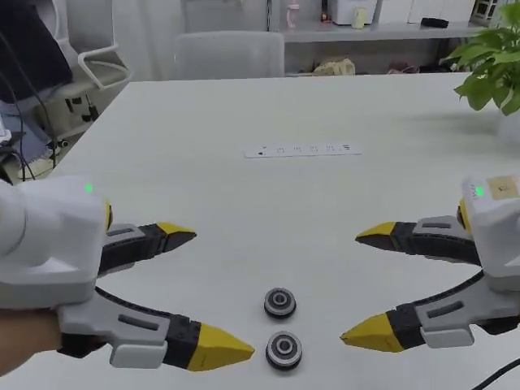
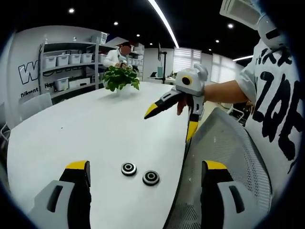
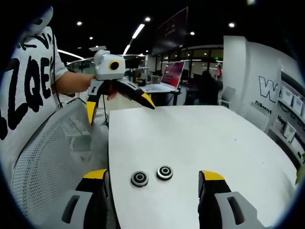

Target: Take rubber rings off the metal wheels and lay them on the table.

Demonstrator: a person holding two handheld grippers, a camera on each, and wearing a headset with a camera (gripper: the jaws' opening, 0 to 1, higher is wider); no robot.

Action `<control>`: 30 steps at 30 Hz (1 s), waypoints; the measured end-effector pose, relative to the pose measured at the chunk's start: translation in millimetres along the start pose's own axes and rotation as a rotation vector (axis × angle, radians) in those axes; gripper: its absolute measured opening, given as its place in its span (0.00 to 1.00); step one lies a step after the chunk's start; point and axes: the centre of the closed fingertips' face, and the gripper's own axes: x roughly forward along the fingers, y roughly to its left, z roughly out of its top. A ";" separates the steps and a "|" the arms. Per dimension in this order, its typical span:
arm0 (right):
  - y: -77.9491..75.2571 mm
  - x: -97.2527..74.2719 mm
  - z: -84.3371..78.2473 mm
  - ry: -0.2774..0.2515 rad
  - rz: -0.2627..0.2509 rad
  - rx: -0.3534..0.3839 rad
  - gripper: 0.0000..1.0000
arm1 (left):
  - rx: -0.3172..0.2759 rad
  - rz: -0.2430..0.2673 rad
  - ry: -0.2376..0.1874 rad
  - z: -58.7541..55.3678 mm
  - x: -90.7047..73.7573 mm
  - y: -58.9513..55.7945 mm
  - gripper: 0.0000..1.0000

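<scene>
Black rubber is sitting as a ring around each of two small metal wheels, the nearer wheel (image 1: 283, 350) and the farther wheel (image 1: 279, 302). They are lying on the white table (image 1: 244, 106) close to its near edge, about midway along it, just beside each other with a small gap between. The left gripper (image 1: 223, 292) is hovering on their left and the right gripper (image 1: 349, 286) on their right, each with its yellow-tipped jaws spread wide and carrying nothing. To do this step well, I think one gripper should be coming down to hold a wheel by its metal body. The other should be narrowing its jaws and pinching only the rubber at the rim, peeling it sideways, because such a small wheel will probably be sliding on the smooth surface. Each wheel is lying flat with its centre hole facing upward, so its axle line is standing upright. Being round, it is having no long axis on the table. The pair itself is making a short line from the near edge toward the far edge.
</scene>
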 end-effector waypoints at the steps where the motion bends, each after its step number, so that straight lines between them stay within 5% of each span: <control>1: -0.2 1.5 -0.5 -0.001 0.006 -0.001 0.76 | 0.003 -0.001 0.003 -0.4 1.3 1.0 0.95; 17: 1.3 32.7 -29.4 0.058 0.091 0.019 0.68 | 0.014 -0.072 0.039 -19.3 30.8 3.5 0.84; 30: 0.8 50.6 -48.1 0.082 0.122 0.043 0.60 | 0.027 -0.101 0.066 -40.7 52.6 5.7 0.64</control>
